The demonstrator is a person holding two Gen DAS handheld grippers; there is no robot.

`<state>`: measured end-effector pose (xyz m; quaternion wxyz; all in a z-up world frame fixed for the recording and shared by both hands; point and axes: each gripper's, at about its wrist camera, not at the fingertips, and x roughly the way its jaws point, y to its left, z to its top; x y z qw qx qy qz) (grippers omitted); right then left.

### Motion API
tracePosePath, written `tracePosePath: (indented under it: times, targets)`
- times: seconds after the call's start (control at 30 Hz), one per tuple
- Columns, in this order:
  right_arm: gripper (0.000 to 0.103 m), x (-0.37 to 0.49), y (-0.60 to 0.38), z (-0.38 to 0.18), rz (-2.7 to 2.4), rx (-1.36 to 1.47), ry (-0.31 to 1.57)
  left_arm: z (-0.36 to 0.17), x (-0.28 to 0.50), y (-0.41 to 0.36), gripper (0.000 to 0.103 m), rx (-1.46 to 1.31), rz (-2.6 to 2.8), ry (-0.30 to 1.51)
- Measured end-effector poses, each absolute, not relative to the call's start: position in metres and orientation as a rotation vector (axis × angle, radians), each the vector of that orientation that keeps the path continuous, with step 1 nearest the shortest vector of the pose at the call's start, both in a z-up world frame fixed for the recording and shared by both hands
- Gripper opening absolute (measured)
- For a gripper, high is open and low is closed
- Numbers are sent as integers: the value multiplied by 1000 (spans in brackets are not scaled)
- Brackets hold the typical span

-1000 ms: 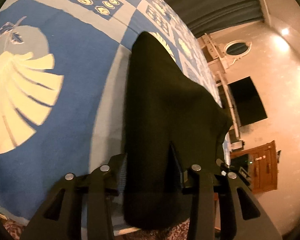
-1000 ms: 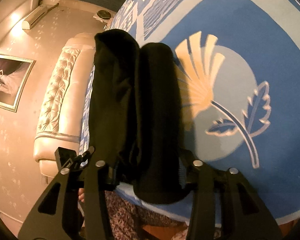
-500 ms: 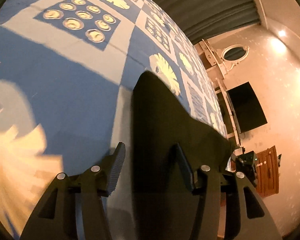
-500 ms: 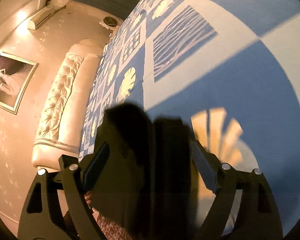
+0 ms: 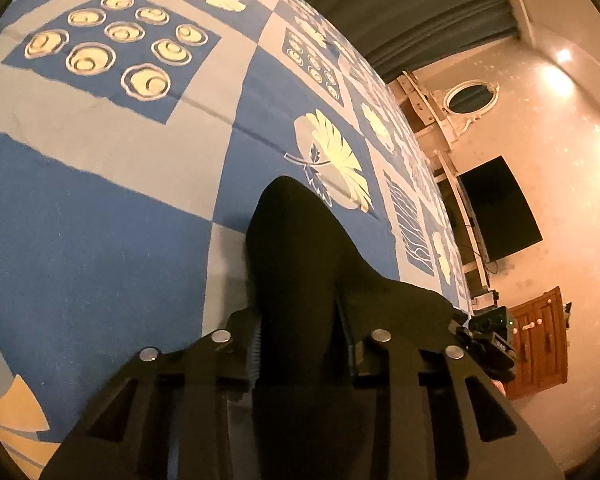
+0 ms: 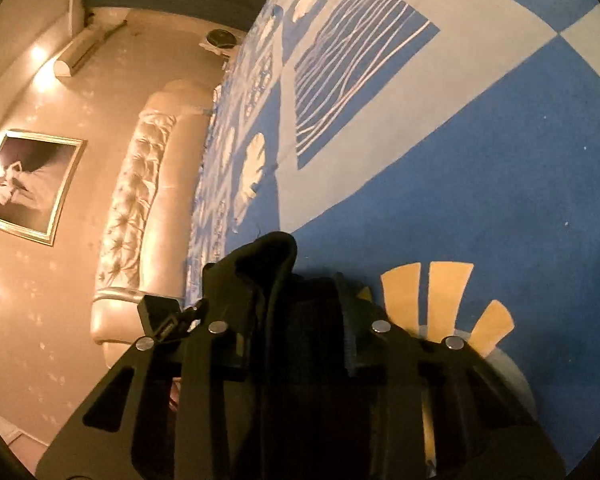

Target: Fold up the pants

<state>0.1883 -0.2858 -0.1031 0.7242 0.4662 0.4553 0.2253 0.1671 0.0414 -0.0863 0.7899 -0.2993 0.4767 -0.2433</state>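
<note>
The black pants (image 5: 300,264) lie on a blue and white patterned bedspread (image 5: 100,220). In the left wrist view my left gripper (image 5: 298,344) is shut on one end of the pants, and the dark cloth bulges forward between its fingers. In the right wrist view my right gripper (image 6: 298,340) is shut on the other end of the pants (image 6: 268,276), which bunches in folds between and over its fingers. The cloth behind each gripper is hidden.
The bed stretches ahead of both grippers. A padded cream headboard (image 6: 140,208) and a framed picture (image 6: 24,184) stand left in the right wrist view. A wall television (image 5: 496,212), white dresser with mirror (image 5: 460,108) and wooden cabinet (image 5: 540,348) are right in the left wrist view.
Both grippers have carried the pants forward across the bed, away from its near edge. The pants show shorter in front of each gripper than a second ago.
</note>
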Motion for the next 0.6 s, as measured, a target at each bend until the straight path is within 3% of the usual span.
tracePosePath:
  times: [0.6]
  targets:
    - [28, 209, -284, -90, 492, 1021, 918, -74, 190, 42, 26, -598, -464, 1004]
